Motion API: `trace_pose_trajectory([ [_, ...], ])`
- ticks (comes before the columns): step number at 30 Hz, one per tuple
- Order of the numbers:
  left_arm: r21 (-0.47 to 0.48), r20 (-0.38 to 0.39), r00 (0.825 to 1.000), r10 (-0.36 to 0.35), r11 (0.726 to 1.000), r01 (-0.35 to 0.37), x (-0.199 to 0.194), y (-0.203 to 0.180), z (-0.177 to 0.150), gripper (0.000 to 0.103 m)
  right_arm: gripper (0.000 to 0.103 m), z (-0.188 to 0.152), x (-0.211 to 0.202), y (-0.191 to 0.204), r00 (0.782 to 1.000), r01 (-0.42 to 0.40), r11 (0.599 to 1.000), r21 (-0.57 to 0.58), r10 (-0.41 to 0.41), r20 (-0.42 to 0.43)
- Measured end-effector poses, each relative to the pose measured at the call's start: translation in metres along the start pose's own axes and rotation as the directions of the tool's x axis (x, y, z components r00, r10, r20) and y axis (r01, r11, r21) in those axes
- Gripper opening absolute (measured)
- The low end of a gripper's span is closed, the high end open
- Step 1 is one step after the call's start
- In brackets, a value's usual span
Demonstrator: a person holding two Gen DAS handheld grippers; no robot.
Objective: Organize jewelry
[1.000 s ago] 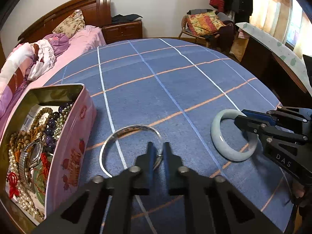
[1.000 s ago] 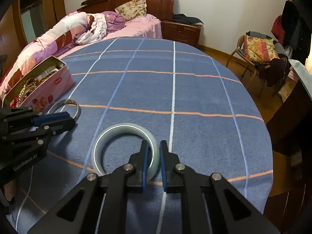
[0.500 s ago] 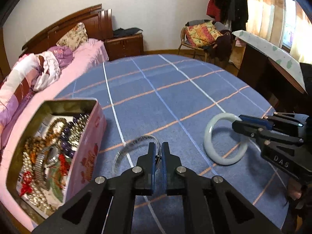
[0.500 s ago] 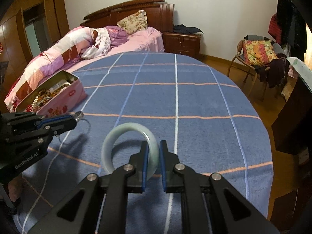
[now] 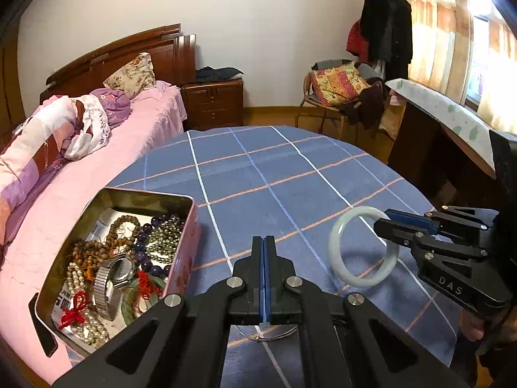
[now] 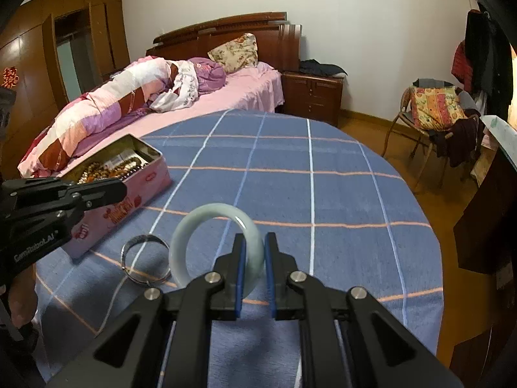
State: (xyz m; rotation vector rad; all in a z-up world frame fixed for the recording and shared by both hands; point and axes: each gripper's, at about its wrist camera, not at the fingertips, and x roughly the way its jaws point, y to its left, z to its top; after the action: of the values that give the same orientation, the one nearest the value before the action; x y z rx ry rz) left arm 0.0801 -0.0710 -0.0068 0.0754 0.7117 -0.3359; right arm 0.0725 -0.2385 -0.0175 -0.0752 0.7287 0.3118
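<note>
My right gripper point(image 6: 255, 252) is shut on a pale green jade bangle point(image 6: 194, 226), which it holds upright above the blue checked tablecloth point(image 6: 323, 194). From the left wrist view the same jade bangle point(image 5: 336, 249) hangs from the right gripper point(image 5: 384, 221). My left gripper point(image 5: 263, 242) is closing its jaws fully together with nothing between them. The thin silver bangle point(image 6: 142, 237) lies flat on the cloth below the left gripper point(image 6: 121, 190); only a sliver of the silver bangle point(image 5: 274, 334) shows under the left arm. The open pink tin point(image 5: 189, 226) holds several bead strings and a watch.
The pink tin point(image 6: 152, 174) sits at the table's left edge, beside a bed point(image 6: 226, 97) with pink bedding. A dark desk point(image 5: 436, 148) stands close on the right. A chair point(image 6: 433, 113) with a cushion is beyond the far table edge.
Both grippers rose. The jade bangle left the cloth in the right gripper. The silver bangle slipped out of the left gripper onto the cloth, and the left jaws came fully together.
</note>
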Motion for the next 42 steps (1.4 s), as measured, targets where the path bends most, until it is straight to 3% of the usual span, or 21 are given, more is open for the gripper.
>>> trace_pose_trajectory([
  [5, 0.022, -0.048, 0.999, -0.025, 0.999, 0.027, 0.012, -0.008, -0.007, 0.001, 0.014, -0.002, 0.0, 0.0, 1.0, 0.008, 1.0, -0.003, -0.008, 0.0],
  [9, 0.018, -0.112, 0.993, -0.043, 0.999, 0.045, 0.026, -0.013, -0.019, 0.016, 0.014, -0.009, -0.003, -0.006, 1.0, 0.014, 1.0, 0.008, -0.014, -0.005],
  [10, 0.02, -0.125, 0.991, -0.039, 0.999, 0.042, 0.03, -0.016, -0.023, 0.027, 0.014, -0.012, -0.006, -0.008, 1.0, 0.017, 1.0, 0.012, -0.017, -0.008],
  [11, 0.02, -0.13, 0.991, -0.033, 0.999, 0.036, 0.03, -0.017, -0.026, 0.046, 0.014, -0.015, -0.008, -0.009, 1.0, 0.019, 1.0, 0.013, -0.018, -0.01],
  [13, 0.019, -0.123, 0.992, -0.015, 1.0, 0.017, 0.028, -0.018, -0.03, 0.064, 0.014, -0.021, -0.014, -0.01, 1.0, 0.019, 1.0, 0.016, -0.019, -0.013],
  [15, 0.02, -0.117, 0.993, -0.012, 1.0, 0.015, 0.026, -0.019, -0.031, 0.064, 0.014, -0.026, -0.017, -0.01, 1.0, 0.018, 1.0, 0.018, -0.017, -0.017],
  [25, -0.009, -0.232, 0.972, 0.021, 1.0, -0.023, 0.053, -0.014, -0.046, 0.065, 0.014, -0.03, -0.014, -0.004, 1.0, -0.007, 1.0, 0.023, 0.008, -0.022],
  [28, -0.021, -0.228, 0.973, -0.015, 1.0, 0.01, 0.052, -0.013, -0.046, 0.065, 0.014, -0.031, -0.012, -0.003, 1.0, -0.01, 1.0, 0.025, 0.011, -0.026],
  [30, -0.022, -0.217, 0.976, -0.035, 0.999, 0.031, 0.05, -0.013, -0.045, 0.046, 0.014, -0.031, -0.011, -0.003, 1.0, -0.012, 1.0, 0.025, 0.013, -0.027],
  [31, -0.017, -0.215, 0.976, -0.043, 0.999, 0.04, 0.049, -0.014, -0.046, 0.022, 0.014, -0.031, -0.011, -0.004, 0.999, -0.014, 1.0, 0.026, 0.015, -0.028],
  [32, -0.016, -0.222, 0.974, -0.051, 0.999, 0.049, 0.049, -0.014, -0.046, 0.007, 0.014, -0.031, -0.012, -0.004, 1.0, -0.015, 1.0, 0.026, 0.016, -0.027],
  [40, -0.013, -0.221, 0.972, -0.079, 0.997, 0.078, 0.045, -0.016, -0.047, 0.006, 0.014, -0.024, -0.014, 0.0, 1.0, -0.014, 1.0, 0.02, 0.014, -0.014],
  [42, 0.009, -0.218, 0.973, -0.068, 0.997, 0.072, 0.045, -0.017, -0.048, 0.001, 0.014, -0.025, -0.014, 0.001, 1.0, -0.015, 1.0, 0.02, 0.015, -0.014],
])
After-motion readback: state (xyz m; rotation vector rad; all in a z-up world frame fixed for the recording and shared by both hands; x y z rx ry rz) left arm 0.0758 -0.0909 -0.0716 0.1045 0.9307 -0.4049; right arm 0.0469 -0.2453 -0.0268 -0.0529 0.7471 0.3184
